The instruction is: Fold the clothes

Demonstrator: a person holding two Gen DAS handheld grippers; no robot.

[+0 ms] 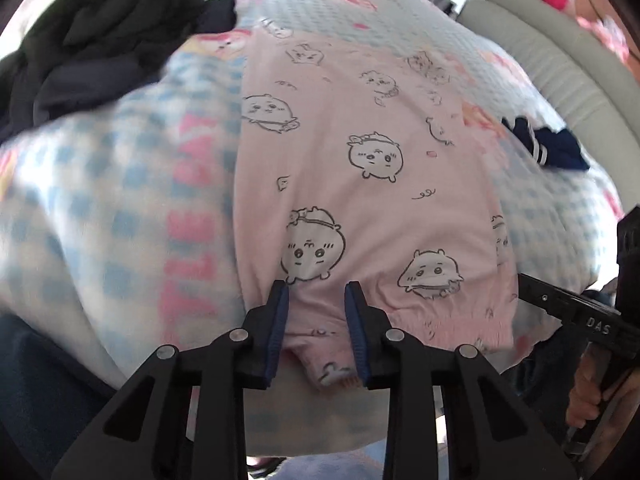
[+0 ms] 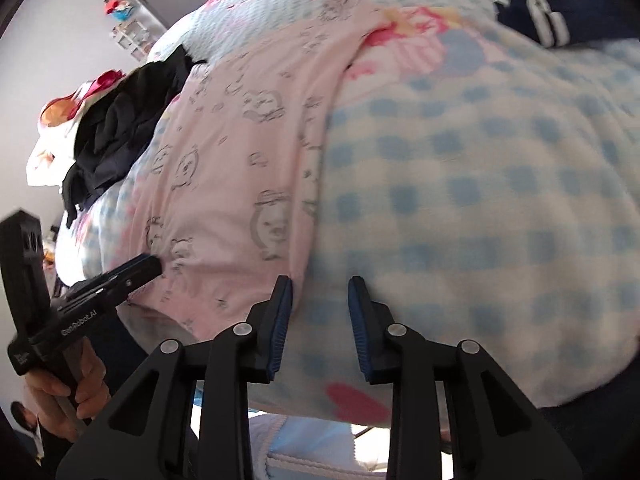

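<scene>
Pink garment (image 1: 360, 152) near hem cut off; blanket (image 2: 480, 200) blurred.

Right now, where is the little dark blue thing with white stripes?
The navy striped garment lies on the checked blanket, to the right of the pink cartoon-print garment in the left wrist view; in the right wrist view it sits at the top right.

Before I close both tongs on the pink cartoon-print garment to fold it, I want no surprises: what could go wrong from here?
1. The right tongs sit at the edge of the pink garment, mostly over the blue checked blanket, so they may pinch blanket instead.
2. The left tongs straddle the bunched hem, so they might catch several layers and fold unevenly.
3. The dark clothes pile lies close to the garment's far end and could snag.
</scene>
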